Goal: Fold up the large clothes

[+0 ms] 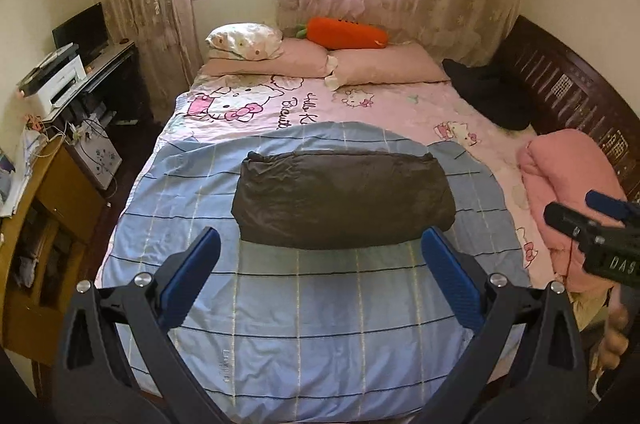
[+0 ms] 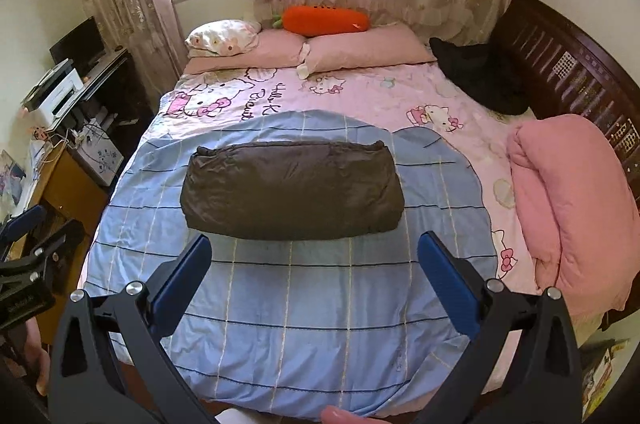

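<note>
A dark brown garment [image 1: 344, 200] lies folded into a thick rectangular bundle on the blue checked sheet [image 1: 304, 308]; it also shows in the right wrist view [image 2: 292, 190]. My left gripper [image 1: 322, 240] is open and empty, held above the sheet just in front of the bundle. My right gripper [image 2: 316, 244] is open and empty, also just short of the bundle's near edge. The right gripper shows at the right edge of the left wrist view [image 1: 592, 224], and the left gripper at the left edge of the right wrist view [image 2: 24, 248].
The blue sheet [image 2: 320, 324] covers the near half of a pink cartoon-print bed [image 2: 360, 92]. A folded pink blanket [image 2: 568, 200] and a black garment [image 2: 480, 80] lie at the right by the dark headboard [image 2: 580, 72]. Pillows [image 2: 360, 52], an orange carrot plush [image 2: 326, 20], and a desk with a printer [image 2: 56, 96] are at back and left.
</note>
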Demonstrator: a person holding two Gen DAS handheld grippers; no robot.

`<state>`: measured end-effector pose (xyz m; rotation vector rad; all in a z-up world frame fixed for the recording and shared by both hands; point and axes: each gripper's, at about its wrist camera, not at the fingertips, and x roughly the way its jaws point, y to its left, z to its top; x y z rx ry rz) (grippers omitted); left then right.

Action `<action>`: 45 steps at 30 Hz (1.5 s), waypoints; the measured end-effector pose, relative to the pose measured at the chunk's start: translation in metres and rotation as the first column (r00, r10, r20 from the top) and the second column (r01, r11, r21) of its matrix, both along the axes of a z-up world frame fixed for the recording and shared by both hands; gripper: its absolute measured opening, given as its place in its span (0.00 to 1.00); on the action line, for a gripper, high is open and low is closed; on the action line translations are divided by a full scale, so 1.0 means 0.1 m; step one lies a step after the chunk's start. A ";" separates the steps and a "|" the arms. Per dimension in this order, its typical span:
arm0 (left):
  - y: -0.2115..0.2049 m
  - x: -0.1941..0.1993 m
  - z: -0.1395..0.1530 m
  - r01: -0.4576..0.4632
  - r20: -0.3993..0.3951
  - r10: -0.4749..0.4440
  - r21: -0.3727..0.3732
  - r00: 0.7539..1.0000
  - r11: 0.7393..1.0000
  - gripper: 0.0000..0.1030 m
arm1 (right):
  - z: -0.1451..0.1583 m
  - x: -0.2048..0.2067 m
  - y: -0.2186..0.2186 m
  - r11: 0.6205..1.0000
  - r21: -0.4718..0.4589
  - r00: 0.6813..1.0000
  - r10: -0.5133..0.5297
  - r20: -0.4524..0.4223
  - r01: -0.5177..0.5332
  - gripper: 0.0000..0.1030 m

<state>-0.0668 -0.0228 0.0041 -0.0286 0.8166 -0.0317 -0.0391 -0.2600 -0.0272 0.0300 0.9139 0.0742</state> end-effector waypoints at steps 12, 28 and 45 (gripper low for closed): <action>0.03 -0.05 -0.02 -0.004 0.008 0.004 -0.009 1.000 1.000 0.98 | -0.03 -0.04 0.02 1.000 -0.013 1.000 0.008 -0.028 -0.008 0.99; 0.05 -0.02 -0.01 -0.008 0.017 0.008 -0.008 1.000 1.000 0.98 | 0.00 -0.04 0.09 0.999 -0.049 1.000 0.014 -0.020 -0.015 0.99; 0.07 0.02 -0.08 -0.008 -0.003 0.009 0.004 1.000 1.000 0.98 | -0.09 0.04 0.08 1.000 -0.026 0.999 0.015 -0.050 -0.016 0.99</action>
